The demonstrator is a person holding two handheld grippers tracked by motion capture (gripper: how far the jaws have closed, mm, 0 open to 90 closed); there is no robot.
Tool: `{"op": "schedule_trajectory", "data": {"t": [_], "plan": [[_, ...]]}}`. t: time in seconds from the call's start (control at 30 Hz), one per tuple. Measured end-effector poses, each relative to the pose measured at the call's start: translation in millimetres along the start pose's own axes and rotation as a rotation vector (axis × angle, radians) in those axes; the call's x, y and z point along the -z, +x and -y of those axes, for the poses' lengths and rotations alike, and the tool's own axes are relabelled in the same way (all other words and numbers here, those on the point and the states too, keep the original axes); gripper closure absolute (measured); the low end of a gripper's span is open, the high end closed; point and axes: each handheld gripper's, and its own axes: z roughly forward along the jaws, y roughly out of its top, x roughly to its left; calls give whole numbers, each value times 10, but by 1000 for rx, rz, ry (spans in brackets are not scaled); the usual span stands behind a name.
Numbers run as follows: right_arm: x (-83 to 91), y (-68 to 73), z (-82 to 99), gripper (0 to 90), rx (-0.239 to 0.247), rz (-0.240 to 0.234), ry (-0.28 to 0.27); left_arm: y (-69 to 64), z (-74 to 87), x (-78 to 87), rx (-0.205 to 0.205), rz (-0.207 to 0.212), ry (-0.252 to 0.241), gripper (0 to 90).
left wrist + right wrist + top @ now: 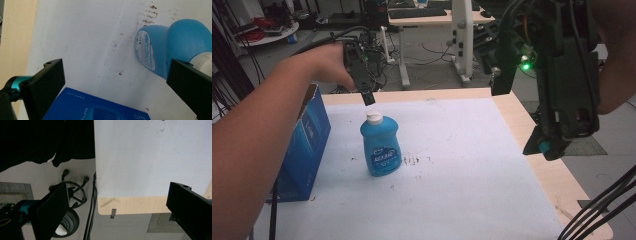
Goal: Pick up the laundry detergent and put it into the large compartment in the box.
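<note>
White paper (452, 165) covers the table. On it a blue bottle (381, 148) stands beside a blue box (307, 145). My left gripper (368, 97) hovers above the bottle's cap, jaws wide, empty. My right gripper (544, 145) hangs off the table's edge, jaws wide, empty.

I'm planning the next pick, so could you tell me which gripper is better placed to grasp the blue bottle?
Left. The left gripper hovers open just above the blue bottle and its white cap. The right gripper, also open, hangs beyond the table's right edge.
</note>
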Motion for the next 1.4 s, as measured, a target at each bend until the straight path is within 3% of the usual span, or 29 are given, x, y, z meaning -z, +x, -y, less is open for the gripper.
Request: {"op": "schedule_trajectory", "data": {"t": [0.37,0.53,0.73,0.83,1.07,1.4], "plan": [[-42,-8,22,35,5,-7,0,-9,4,-6,4,3,16,18],[-48,1,22,35,-2,-5,-1,-60,38,82,-6,0,-3,18],[-33,14,7,35,5,1,-6,-114,102,244,14,-10,-25,18],[-30,36,-12,35,9,-1,-17,-181,132,339,6,22,-61,18],[-5,55,-16,35,10,12,-13,-332,204,466,-18,40,-68,18],[-3,73,-14,35,8,12,-13,-503,270,533,-24,55,-39,18]]}}
